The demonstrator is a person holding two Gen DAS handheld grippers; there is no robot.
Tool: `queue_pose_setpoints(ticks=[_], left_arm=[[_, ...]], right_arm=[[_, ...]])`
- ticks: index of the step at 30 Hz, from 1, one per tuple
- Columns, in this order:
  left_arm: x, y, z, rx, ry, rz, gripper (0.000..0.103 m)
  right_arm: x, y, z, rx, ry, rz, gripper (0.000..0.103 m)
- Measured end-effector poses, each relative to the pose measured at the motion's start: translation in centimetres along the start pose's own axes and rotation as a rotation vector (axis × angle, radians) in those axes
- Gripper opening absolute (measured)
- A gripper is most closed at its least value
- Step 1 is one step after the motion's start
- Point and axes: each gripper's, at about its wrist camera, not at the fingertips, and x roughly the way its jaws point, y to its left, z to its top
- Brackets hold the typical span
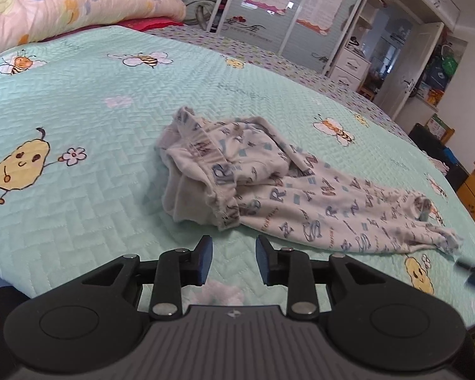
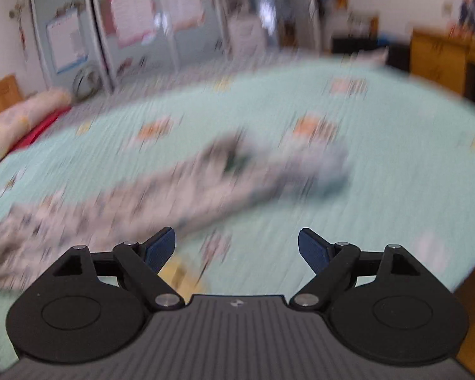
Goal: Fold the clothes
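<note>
A mint quilted bedspread (image 1: 110,120) fills the room before mirrored wardrobe doors (image 1: 269,6) and a wooden cabinet (image 2: 440,57).

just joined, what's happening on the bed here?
A person with a handheld gripper in each hand is about to fold a pair of letter-print pants lying crumpled on a mint quilt with bee and pear cartoons. Neither gripper holds anything. The left gripper hovers just short of the bunched waistband, jaws partly open and empty. The right gripper has its jaws wide open over the quilt near the leg end; its view is motion-blurred. No fold has been made yet.
</note>
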Motion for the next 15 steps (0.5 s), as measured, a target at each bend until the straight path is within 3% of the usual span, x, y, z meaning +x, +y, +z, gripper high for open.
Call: queue_pose_setpoints(ticks=[3,8,11,15], left_arm=[[0.2,-0.1,0.2,0.001,-0.007,0.004,0.035],[1.2,-0.9,0.4,-0.008,-0.018,0.057,0.043],[2.0,-1.6,0.8,0.011,-0.029,0.122,0.049],[2.8,-2.6,1.0,-0.018,-0.051,0.187,0.059]], right_arm=[[0.0,2.5,-1.5,-0.04,0.039,0.079,0.085],[-1.1,8.0,-1.0,-0.176,-0.001,0.289,0.085],[-0.8,11.7,-0.6,-0.284,-0.026,0.336,0.085],[-0.4,14.9,-1.2,-0.333,0.002,0.4,0.085]])
